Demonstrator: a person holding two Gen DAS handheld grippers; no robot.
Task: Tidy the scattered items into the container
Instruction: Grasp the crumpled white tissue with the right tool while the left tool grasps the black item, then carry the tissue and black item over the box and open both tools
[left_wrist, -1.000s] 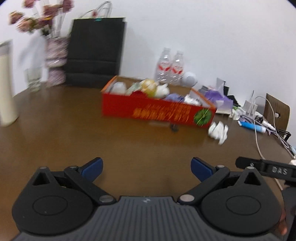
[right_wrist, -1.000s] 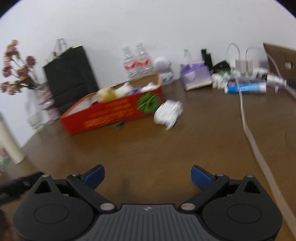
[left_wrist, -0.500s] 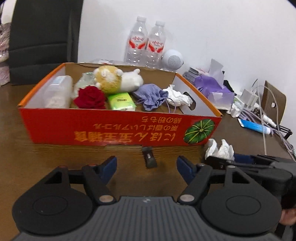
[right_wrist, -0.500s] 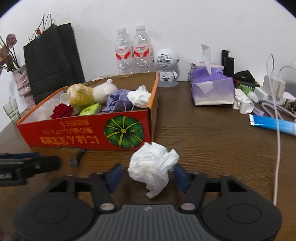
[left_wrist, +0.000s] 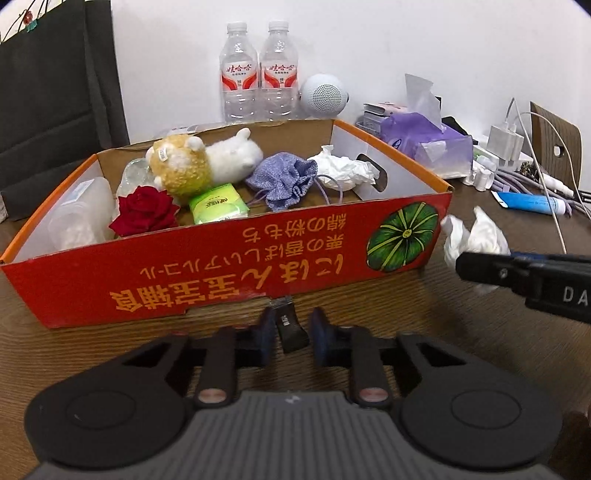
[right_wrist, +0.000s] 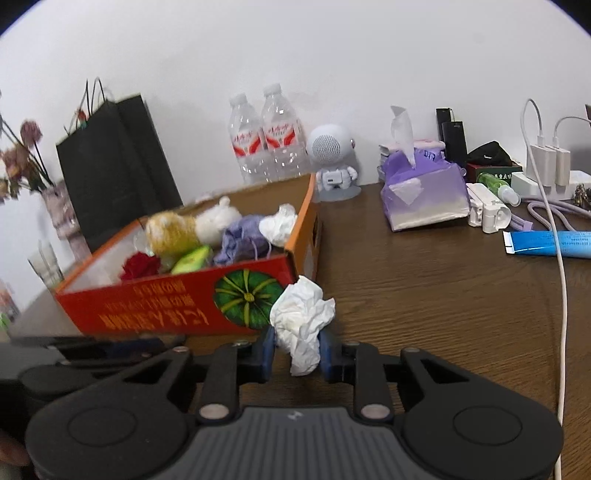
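A red cardboard box (left_wrist: 229, 266) (right_wrist: 166, 310) stands on the brown table and holds a plush sheep (left_wrist: 199, 158), a red rose (left_wrist: 144, 210), a green packet, a purple pouch (left_wrist: 284, 181) and a white tissue. My left gripper (left_wrist: 291, 336) has its pads close on either side of a small black USB stick (left_wrist: 290, 326) lying just in front of the box. My right gripper (right_wrist: 297, 352) is shut on a crumpled white tissue (right_wrist: 301, 321) (left_wrist: 472, 236) and holds it by the box's right front corner.
Two water bottles (left_wrist: 258, 85) and a white speaker (left_wrist: 325, 96) stand behind the box. A purple tissue pack (right_wrist: 424, 192), chargers, cables and a blue tube (right_wrist: 550, 243) lie to the right. A black bag (right_wrist: 114, 162) and flowers are at the left.
Both grippers moved forward to the box and narrowed. The left closed in around the USB stick; the right closed on the crumpled tissue and lifted it.
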